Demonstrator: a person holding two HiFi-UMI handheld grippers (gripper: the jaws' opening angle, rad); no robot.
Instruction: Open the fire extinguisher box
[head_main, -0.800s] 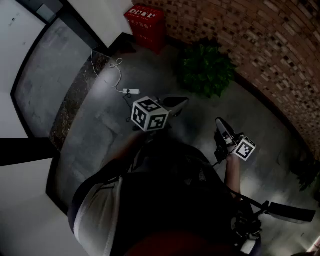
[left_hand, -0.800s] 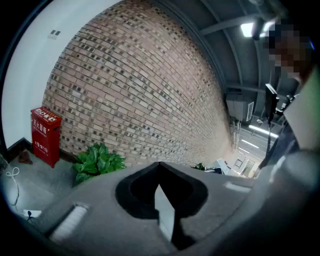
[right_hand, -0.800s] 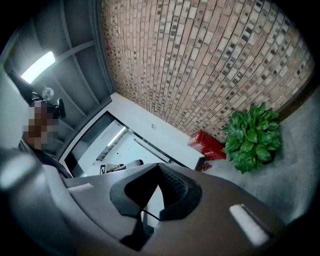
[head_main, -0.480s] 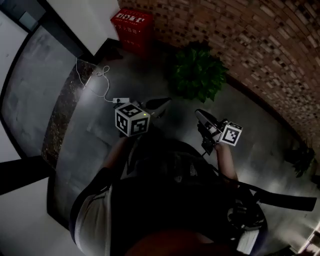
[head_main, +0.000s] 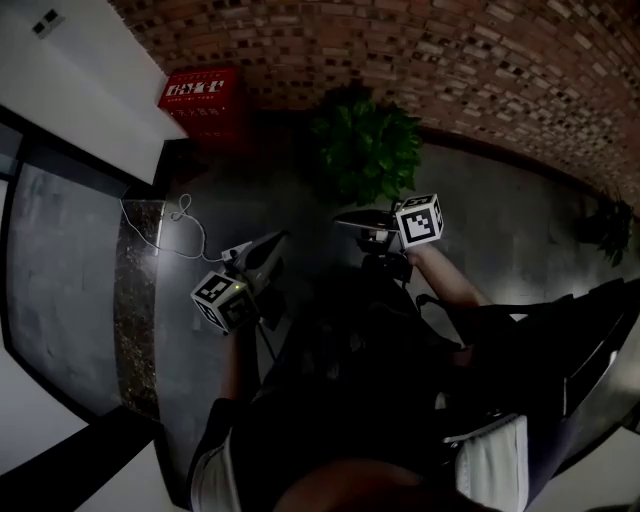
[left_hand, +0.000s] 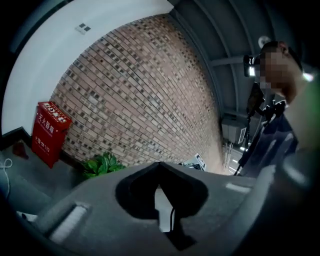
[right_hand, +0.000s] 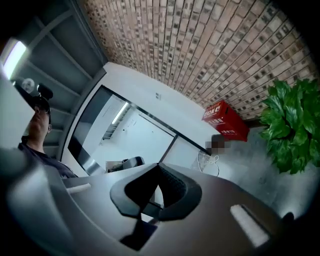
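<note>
Looks like just the approach step: the red fire extinguisher box (head_main: 200, 100) sits against the brick wall (head_main: 450, 60), well away. The left gripper (head_main: 272, 243) and right gripper (head_main: 347, 218) are both pinched together, empty. Next I'd guess they walk up and spread a jaw for the door.

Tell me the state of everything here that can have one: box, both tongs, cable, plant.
fire extinguisher box: looks closed, upright against the brick wall, nothing touching it.
left tongs: shut, empty.
right tongs: shut, empty.
white cable: lying loose on the floor.
plant: upright by the wall.
</note>
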